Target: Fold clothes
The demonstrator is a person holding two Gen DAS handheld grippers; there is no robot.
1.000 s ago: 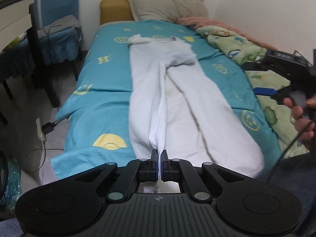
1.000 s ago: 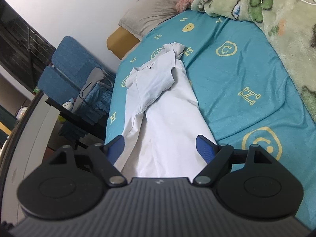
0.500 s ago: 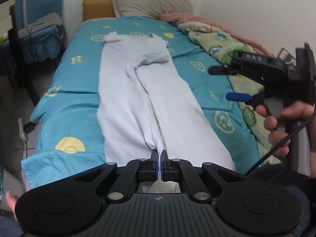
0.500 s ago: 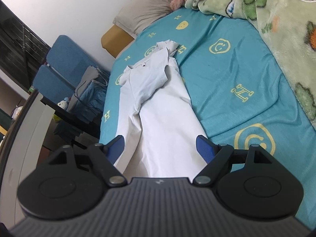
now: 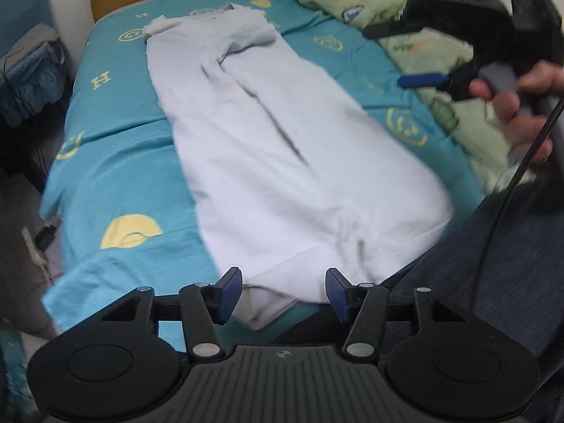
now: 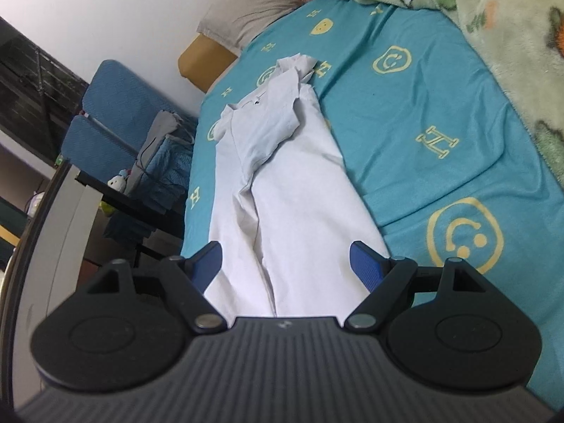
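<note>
A white shirt lies lengthwise on the teal bedsheet, its sides folded inward into a long strip, collar at the far end. My left gripper hangs over the shirt's near hem with its jaws opening; the cloth lies below them and the blue pads do not press on it. In the right wrist view the same shirt runs away from my right gripper, which stands open above its near part. In the left wrist view a hand holds the right gripper above the bed's right side.
A green patterned blanket covers the bed's right side, with a grey pillow at the headboard. A blue chair draped with clothes stands left of the bed. A person's leg in dark jeans is at the near right.
My left gripper was shut on the shirt's near hem; its jaws have parted and the hem has dropped flat on the bed. It also sank toward the bed. The right gripper barely moved.
</note>
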